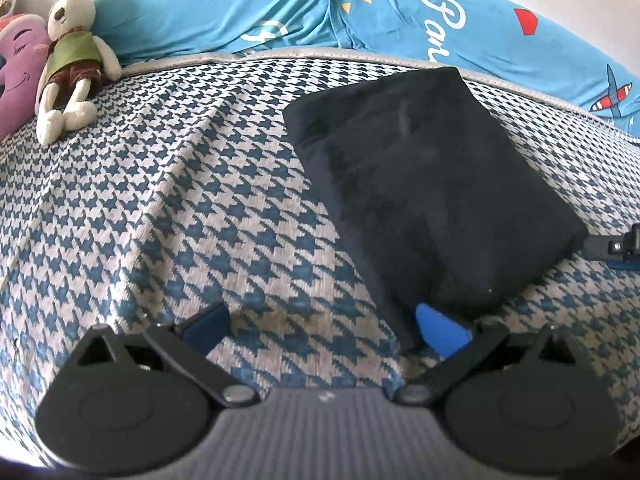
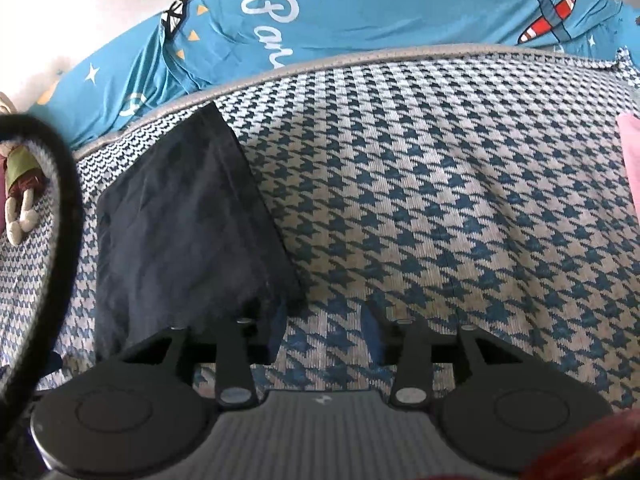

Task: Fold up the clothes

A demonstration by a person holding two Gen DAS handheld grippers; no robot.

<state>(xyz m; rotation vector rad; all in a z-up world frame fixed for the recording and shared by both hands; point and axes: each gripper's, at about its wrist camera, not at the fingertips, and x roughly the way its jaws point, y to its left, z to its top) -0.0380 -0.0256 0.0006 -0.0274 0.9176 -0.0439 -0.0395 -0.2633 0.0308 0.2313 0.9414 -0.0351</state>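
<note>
Left tongs released at bottom of frame, right pad touching the garment's near edge, right tongs released over bare mat, folded dark garment centre-right on the mat, plush rabbit upper left, blue sheet along top

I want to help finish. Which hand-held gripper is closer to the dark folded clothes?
Probably the left hand-held gripper: one blue finger already touches the dark folded garment's near edge. The right hand-held gripper stands open over bare blanket.
</note>
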